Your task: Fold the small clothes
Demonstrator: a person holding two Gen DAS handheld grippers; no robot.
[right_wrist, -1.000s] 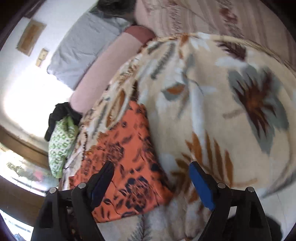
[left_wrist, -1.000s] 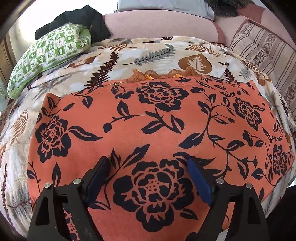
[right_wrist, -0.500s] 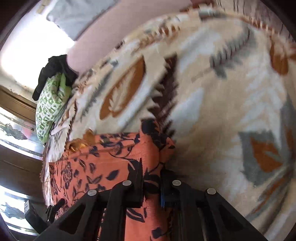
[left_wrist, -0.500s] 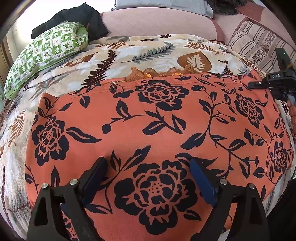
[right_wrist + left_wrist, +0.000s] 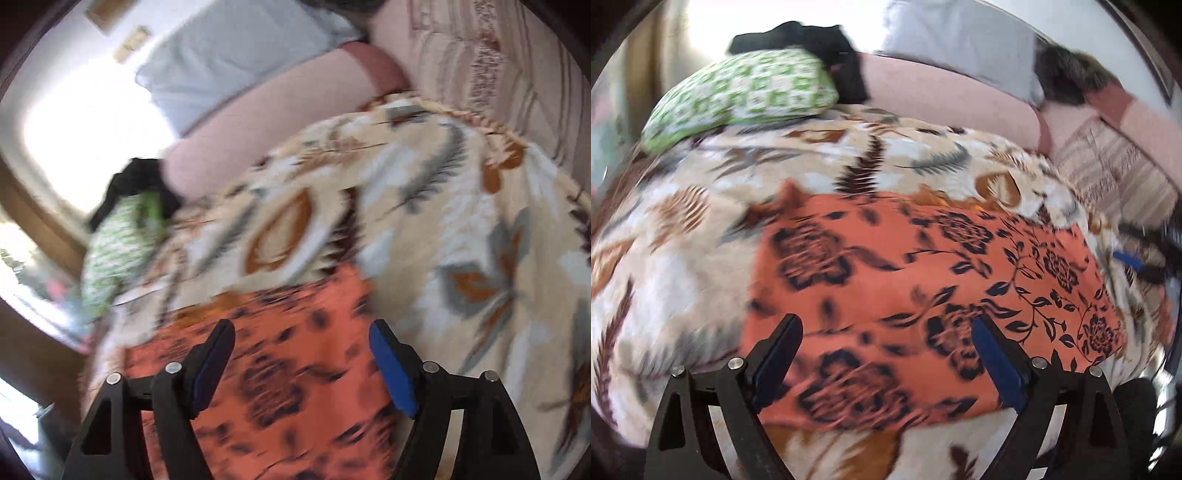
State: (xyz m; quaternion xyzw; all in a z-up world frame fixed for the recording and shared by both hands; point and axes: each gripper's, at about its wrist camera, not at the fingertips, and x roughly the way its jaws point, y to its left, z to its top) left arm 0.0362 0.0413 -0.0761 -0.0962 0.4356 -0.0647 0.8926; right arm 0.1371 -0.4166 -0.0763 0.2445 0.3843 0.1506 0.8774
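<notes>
Orange floral-print cloth garment (image 5: 923,288) sits flat on our leaf-patterned bedspread (image 5: 683,266), so both tongs are free: left gripper (image 5: 886,354) and right gripper (image 5: 301,365) hover wide open, holding nothing, lining up a grab.

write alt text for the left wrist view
An open two-finger gripper hovers over an orange cloth with black flowers, spread flat on a leaf-print blanket. A green checked pillow lies behind. The picture is motion-blurred.
</notes>
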